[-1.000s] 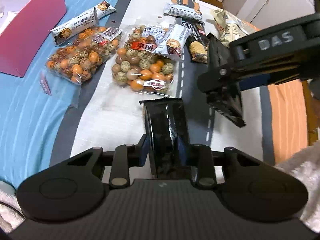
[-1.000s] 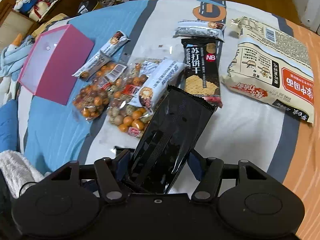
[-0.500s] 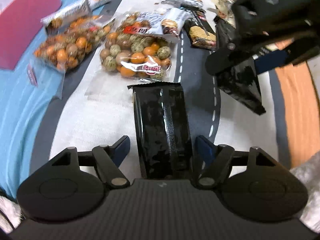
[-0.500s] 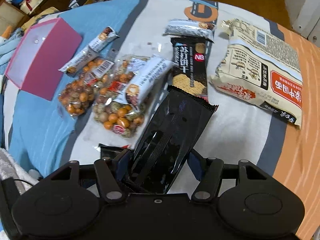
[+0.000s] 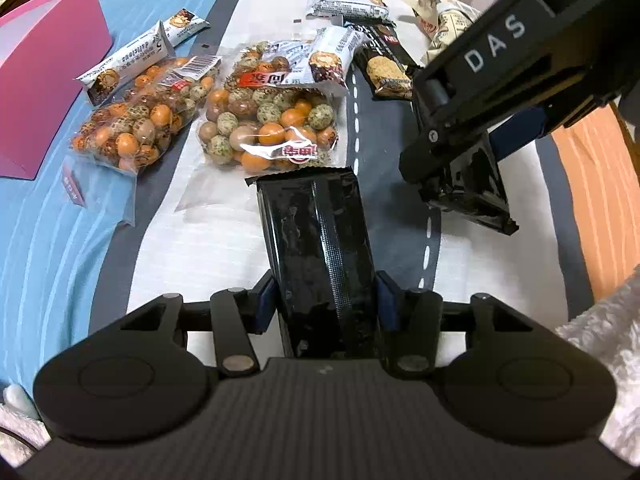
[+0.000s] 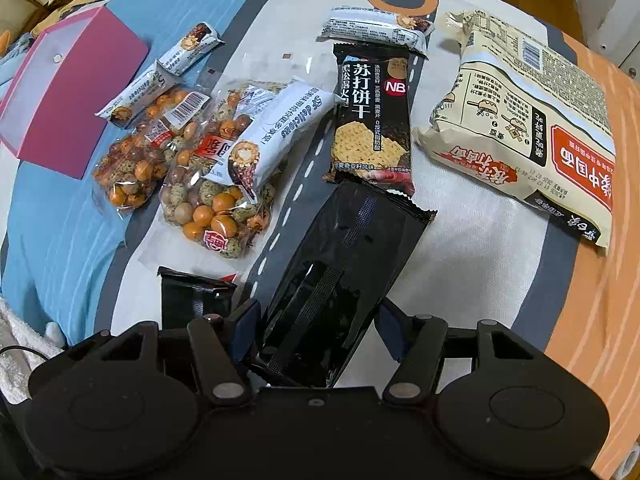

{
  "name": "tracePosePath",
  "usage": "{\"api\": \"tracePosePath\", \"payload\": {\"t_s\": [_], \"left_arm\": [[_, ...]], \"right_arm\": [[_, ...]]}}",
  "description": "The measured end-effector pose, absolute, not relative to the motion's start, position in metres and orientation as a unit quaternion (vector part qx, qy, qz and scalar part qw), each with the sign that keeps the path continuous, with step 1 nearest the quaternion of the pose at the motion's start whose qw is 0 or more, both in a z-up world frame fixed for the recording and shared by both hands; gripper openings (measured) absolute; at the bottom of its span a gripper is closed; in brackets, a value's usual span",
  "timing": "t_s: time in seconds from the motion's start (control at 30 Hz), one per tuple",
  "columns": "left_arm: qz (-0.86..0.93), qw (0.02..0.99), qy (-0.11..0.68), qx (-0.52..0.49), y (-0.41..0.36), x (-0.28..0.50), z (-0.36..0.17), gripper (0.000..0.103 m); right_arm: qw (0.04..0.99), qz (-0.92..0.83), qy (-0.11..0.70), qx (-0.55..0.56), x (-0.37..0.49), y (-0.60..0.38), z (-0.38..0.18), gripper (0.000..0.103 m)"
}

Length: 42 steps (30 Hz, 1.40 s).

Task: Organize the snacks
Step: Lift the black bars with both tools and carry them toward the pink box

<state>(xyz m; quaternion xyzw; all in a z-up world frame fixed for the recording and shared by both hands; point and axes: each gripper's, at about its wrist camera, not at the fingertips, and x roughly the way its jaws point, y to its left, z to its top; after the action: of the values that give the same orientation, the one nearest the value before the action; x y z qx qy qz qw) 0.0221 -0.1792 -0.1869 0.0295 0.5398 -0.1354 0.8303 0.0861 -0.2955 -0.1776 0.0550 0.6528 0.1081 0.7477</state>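
A black foil snack packet (image 5: 316, 240) lies lengthwise on the white cloth between the fingers of my left gripper (image 5: 326, 292). The jaws are closing and the blue pads (image 5: 265, 305) meet its two long edges. My right gripper (image 6: 316, 320) is shut on a second black packet (image 6: 344, 264), held tilted above the cloth. In the left wrist view that packet (image 5: 476, 188) hangs to the right. The first packet's end (image 6: 192, 292) shows at the lower left of the right wrist view.
Two clear bags of coated nuts (image 5: 136, 128) (image 5: 272, 120) lie ahead, with white snack bars (image 5: 132, 56) on and beside them. A pink box (image 5: 40, 80) stands far left. A cracker packet (image 6: 372, 120) and a noodle bag (image 6: 528, 128) lie right. White fleece (image 5: 600, 320) edges the near right.
My left gripper let go of the squeezed black packet, spread wide, then came back in against its edges; the packet now lies flat. The right gripper kept its packet.
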Motion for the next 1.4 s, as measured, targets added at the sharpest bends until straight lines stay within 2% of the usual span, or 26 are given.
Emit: {"api": "tracePosePath", "payload": {"t_s": [0.6, 1.4], "left_arm": [[-0.146, 0.827, 0.542, -0.027, -0.146, 0.026, -0.165, 0.049], [-0.167, 0.826, 0.536, -0.042, -0.05, 0.023, -0.092, 0.049]], "right_arm": [[0.755, 0.128, 0.642, 0.037, 0.082, -0.29, -0.171, 0.068], [0.793, 0.193, 0.574, -0.064, 0.028, -0.215, -0.092, 0.068]]}}
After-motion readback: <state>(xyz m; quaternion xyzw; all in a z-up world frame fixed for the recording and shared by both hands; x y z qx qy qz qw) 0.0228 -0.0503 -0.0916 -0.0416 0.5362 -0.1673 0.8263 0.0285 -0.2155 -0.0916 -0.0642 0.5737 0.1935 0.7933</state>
